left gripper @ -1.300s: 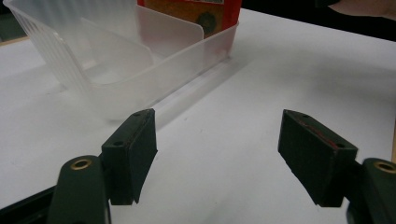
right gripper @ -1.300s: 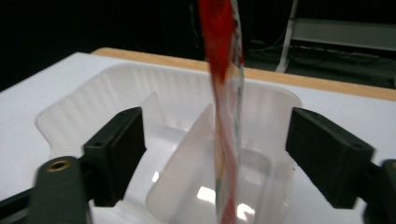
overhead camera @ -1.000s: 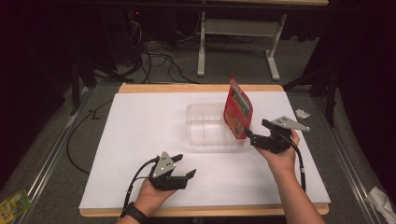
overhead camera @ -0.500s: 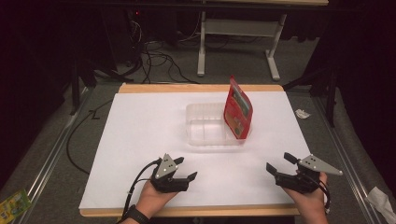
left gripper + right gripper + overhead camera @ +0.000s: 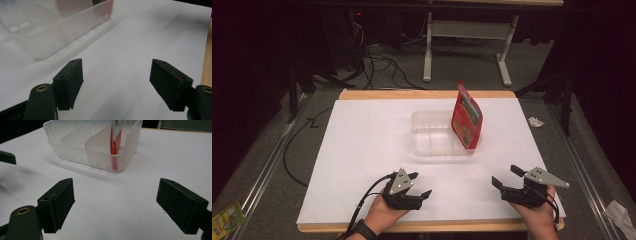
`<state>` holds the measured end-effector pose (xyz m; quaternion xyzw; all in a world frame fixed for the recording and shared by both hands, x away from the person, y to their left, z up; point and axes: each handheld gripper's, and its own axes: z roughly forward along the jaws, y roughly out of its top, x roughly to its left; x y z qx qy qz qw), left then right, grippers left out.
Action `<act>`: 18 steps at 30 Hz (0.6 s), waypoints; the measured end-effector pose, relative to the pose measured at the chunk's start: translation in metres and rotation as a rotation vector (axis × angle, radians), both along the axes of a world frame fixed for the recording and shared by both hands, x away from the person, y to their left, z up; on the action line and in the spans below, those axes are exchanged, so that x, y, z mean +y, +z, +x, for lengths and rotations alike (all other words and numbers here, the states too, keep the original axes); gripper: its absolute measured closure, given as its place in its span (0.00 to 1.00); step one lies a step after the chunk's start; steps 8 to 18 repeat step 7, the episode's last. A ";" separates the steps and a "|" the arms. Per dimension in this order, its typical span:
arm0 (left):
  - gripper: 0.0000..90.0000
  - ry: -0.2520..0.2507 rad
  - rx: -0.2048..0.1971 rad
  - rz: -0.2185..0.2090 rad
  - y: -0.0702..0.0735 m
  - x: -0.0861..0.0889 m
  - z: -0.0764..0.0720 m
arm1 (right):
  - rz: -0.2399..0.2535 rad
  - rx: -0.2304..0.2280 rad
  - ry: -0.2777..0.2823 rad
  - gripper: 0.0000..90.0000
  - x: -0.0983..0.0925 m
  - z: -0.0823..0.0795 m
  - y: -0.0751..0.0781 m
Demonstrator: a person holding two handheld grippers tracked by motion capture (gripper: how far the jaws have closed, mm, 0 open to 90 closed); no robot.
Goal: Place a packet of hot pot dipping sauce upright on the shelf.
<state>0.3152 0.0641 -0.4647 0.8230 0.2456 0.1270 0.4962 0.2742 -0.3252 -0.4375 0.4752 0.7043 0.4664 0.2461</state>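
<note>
My left gripper (image 5: pixel 420 185) rests low on the near edge of the white table (image 5: pixel 362 145), jaws spread wide with nothing between them — in the left gripper view (image 5: pixel 116 75) only bare white surface lies in the gap. My right gripper (image 5: pixel 504 176) sits at the near right corner, its jaws just as wide and likewise empty (image 5: pixel 115 200). Both are well apart from the clear plastic bin (image 5: pixel 432 135) at the table's middle. A red packet (image 5: pixel 467 121) stands upright, tilted, in the bin's right-hand compartment — the right gripper view shows it slotted between the end wall and a divider (image 5: pixel 114 147), inside the translucent ribbed bin (image 5: pixel 75 147).
</note>
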 end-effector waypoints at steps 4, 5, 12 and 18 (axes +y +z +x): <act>0.30 0.024 0.000 -0.027 0.003 0.008 0.003 | 0.001 0.017 -0.001 0.17 0.004 0.001 -0.003; 0.30 0.029 0.000 -0.031 0.004 0.009 0.003 | -0.003 0.018 0.002 0.17 0.004 0.002 -0.003; 0.30 0.041 0.002 -0.037 0.004 0.011 0.005 | 0.002 0.022 -0.001 0.17 0.004 0.003 -0.004; 0.30 0.041 0.002 -0.037 0.004 0.011 0.005 | 0.002 0.022 -0.001 0.17 0.004 0.003 -0.004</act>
